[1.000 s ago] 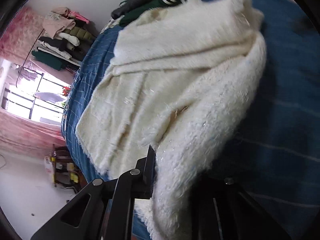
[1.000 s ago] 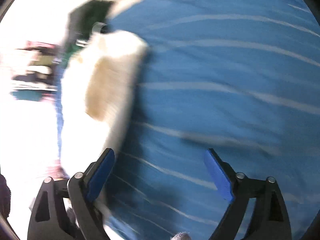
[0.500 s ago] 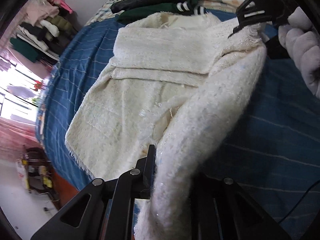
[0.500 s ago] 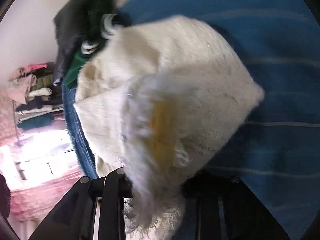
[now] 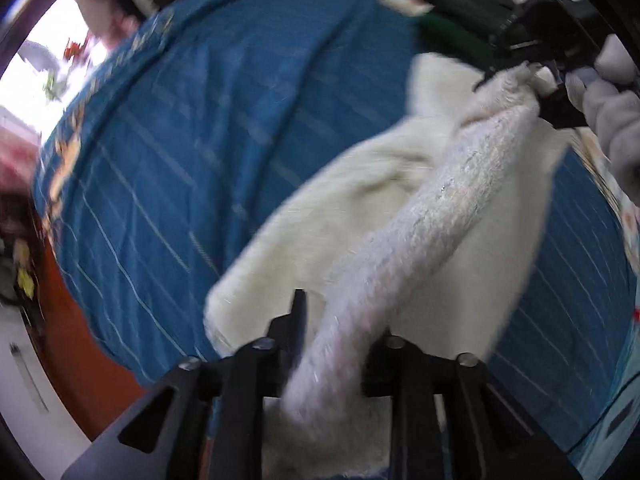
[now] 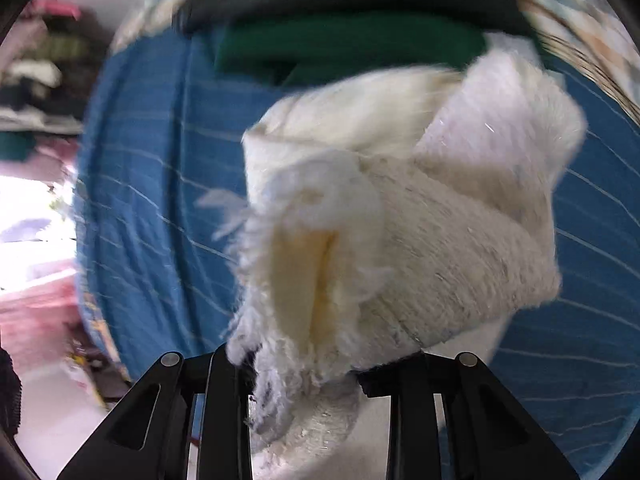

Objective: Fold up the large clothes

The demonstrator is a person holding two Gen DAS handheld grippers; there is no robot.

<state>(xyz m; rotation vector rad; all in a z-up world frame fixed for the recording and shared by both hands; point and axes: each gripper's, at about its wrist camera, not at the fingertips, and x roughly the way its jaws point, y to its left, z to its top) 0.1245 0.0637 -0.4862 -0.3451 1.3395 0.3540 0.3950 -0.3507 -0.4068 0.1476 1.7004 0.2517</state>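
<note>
Bedroom, blue bedspread with thin pale stripes as the work surface; bright window and a blurred clothes rack on the left of both views, dark green and black garments piled at the far end of the bed.

Change over the last second: the right gripper went from empty and spread over bare bedspread to clamped on the fringed edge of the fluffy cream-white knitted garment. The left gripper has stayed pinched on the same thick rolled edge throughout. The garment lay flat half a second ago; now that edge is raised and stretched between the two grippers, with the rest hanging down to the bed. Both views are motion-blurred.

Likely meaning: both corners are secured and a fold is underway, the lifted edge being carried across the garment. Fold not yet laid down.

Containers: none visible. The garment is held over the bed, lower part apparently resting on the bedspread.
</note>
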